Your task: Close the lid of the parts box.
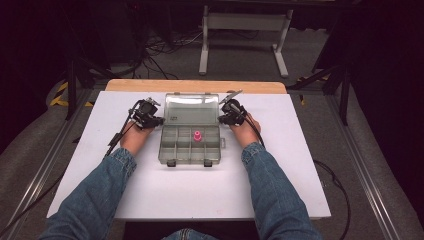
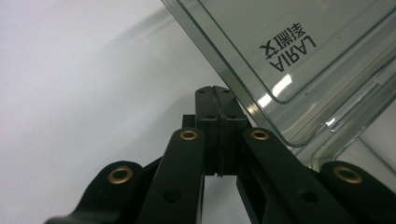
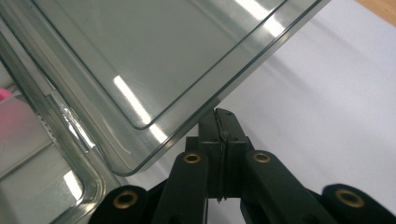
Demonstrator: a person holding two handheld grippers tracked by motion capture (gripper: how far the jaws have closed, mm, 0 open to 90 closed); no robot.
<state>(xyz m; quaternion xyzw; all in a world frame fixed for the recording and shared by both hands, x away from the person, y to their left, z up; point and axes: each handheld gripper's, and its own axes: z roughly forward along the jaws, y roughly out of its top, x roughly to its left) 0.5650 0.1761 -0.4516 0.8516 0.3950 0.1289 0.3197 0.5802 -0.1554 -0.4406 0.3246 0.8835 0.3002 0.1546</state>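
A clear plastic compartment box (image 1: 164, 150) sits mid-table with its lid (image 1: 192, 106) raised and tilted back. A small pink piece (image 1: 197, 136) stands in one middle compartment; a corner of the pink piece (image 3: 3, 95) also appears in the right gripper view. My left gripper (image 1: 160, 120) is shut and empty at the lid's left side. In its own view the left gripper (image 2: 215, 91) lies right beside the edge of the lid (image 2: 299, 56), which bears a printed label. My right gripper (image 1: 221, 119) is shut at the lid's right side. In the right gripper view the right gripper (image 3: 222, 116) reaches just under the edge of the lid (image 3: 154, 60).
The box rests on a white board (image 1: 300, 165) laid over a wooden tabletop (image 1: 195, 85). Bare white surface lies on both sides and in front of the box. Behind the table stand a grey metal frame (image 1: 245, 22) and loose cables (image 1: 165, 47) on the floor.
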